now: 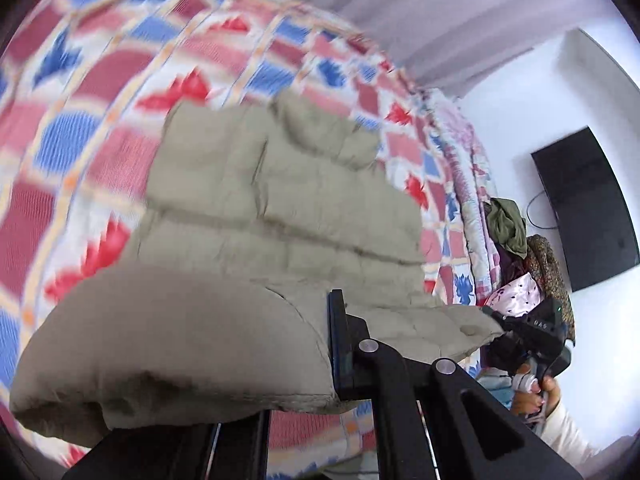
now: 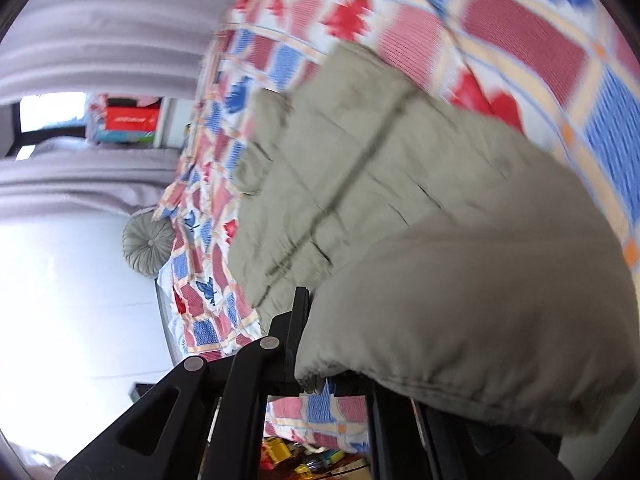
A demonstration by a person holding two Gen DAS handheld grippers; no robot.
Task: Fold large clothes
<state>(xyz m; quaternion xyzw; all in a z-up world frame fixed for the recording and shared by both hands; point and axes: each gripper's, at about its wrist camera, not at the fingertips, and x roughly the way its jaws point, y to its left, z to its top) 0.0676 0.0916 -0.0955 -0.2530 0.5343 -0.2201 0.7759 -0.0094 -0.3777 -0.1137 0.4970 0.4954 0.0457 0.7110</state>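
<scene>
A khaki padded jacket (image 1: 280, 184) lies on a bed with a red, blue and pink patchwork cover (image 1: 100, 80). One end of it is lifted off the bed. My left gripper (image 1: 304, 344) is shut on a thick fold of that end, and the fabric hides one finger. In the left wrist view my right gripper (image 1: 508, 328) pinches the jacket's other corner, a person's hand (image 1: 536, 392) behind it. In the right wrist view the jacket (image 2: 400, 200) bulges over my right gripper (image 2: 332, 344), which is shut on its hem. Only one finger (image 2: 300, 320) shows.
A black screen (image 1: 588, 208) hangs on the white wall, with a heap of clothes (image 1: 516, 240) below it. Pale curtains (image 1: 440, 12) hang behind the bed. A round grey cushion (image 2: 148, 244) sits at the bed's edge. Bright toys (image 2: 296, 456) lie on the floor below.
</scene>
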